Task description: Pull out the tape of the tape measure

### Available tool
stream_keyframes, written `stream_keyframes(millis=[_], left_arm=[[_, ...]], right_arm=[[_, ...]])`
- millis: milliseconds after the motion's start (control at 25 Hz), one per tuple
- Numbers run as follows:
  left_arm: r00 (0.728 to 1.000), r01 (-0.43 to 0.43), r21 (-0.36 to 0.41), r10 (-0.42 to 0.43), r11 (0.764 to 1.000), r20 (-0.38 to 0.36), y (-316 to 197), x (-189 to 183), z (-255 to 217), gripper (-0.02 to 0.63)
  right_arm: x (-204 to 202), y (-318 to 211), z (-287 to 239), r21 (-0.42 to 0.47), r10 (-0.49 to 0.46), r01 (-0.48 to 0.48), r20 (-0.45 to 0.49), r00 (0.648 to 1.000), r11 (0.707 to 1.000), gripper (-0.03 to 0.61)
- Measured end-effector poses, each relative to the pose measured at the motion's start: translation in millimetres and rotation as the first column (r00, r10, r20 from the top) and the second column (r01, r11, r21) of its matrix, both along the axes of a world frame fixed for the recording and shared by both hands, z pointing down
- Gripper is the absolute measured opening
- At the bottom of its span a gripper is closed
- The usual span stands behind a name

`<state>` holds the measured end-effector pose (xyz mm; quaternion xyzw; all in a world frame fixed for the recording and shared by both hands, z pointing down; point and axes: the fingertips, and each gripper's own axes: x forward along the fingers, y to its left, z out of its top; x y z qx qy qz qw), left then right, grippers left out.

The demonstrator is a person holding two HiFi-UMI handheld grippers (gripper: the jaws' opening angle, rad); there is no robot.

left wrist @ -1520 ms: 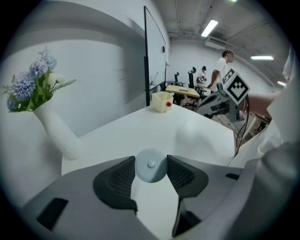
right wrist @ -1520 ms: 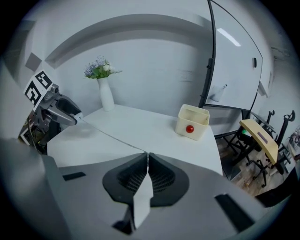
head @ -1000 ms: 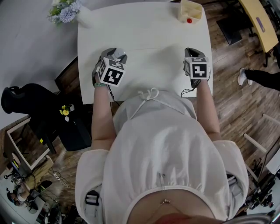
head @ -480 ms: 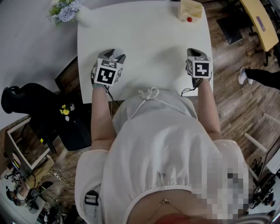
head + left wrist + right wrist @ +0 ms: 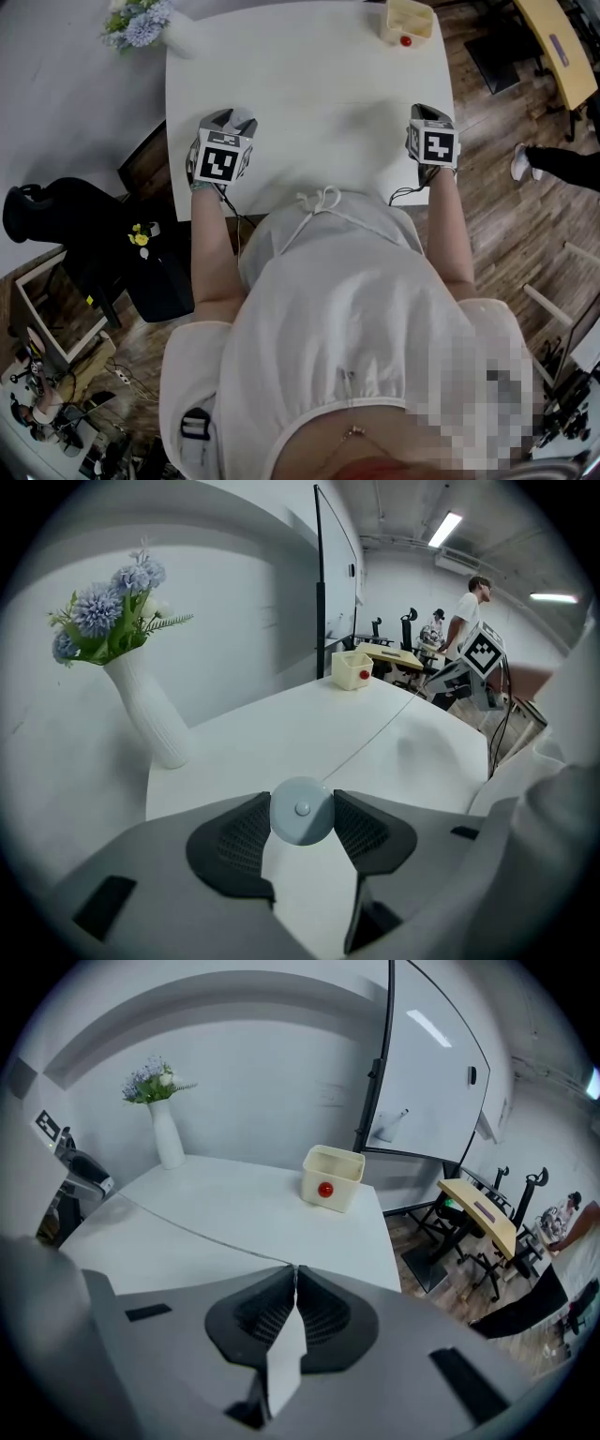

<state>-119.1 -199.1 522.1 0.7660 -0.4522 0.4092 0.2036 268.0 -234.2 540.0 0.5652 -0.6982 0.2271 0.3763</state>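
My left gripper (image 5: 301, 797) is shut on a round pale-blue tape measure case (image 5: 301, 814), held between its two black pads. A thin white tape (image 5: 375, 735) runs from the case across the white table (image 5: 309, 66) to my right gripper (image 5: 293, 1267). That gripper is shut on the tape's end, and a short white strip (image 5: 284, 1363) hangs down behind the pads. In the head view the left gripper (image 5: 236, 116) is near the table's left front, and the right gripper (image 5: 425, 109) is at its right front edge. The tape (image 5: 206, 1234) looks taut and straight.
A white vase of blue flowers (image 5: 141, 23) stands at the table's far left corner. At the far right is a cream box (image 5: 409, 21) with a red ball. A black chair (image 5: 84, 244) is left of the table. People (image 5: 469, 611) stand in the background.
The two grippers have moved apart: the left one to the left, the right one to the right. The tape between them has grown longer.
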Motion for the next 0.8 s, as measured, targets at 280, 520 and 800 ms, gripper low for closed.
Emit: stream_keyframes(millis=[280,520,800], left_arm=[[0.997,0.007,0.008,-0.007,1.000,0.072,1.7,-12.4,5.4,0.227],[0.999,0.030,-0.018,-0.029,0.999,0.044,2.8,-15.5,6.3,0.227],[0.999,-0.013,-0.047,0.015,0.999,0.047,5.2,-0.7,19.7,0.227]], right_arm=[[30.6,4.4,4.1,-0.008,0.040,-0.041,-0.069,0.997,0.999,0.014],[32.2,8.4,9.5,-0.028,0.041,-0.042,-0.021,0.999,0.999,0.015],[14.8,9.0,13.2,-0.035,-0.007,0.008,0.028,1.000,0.999,0.017]])
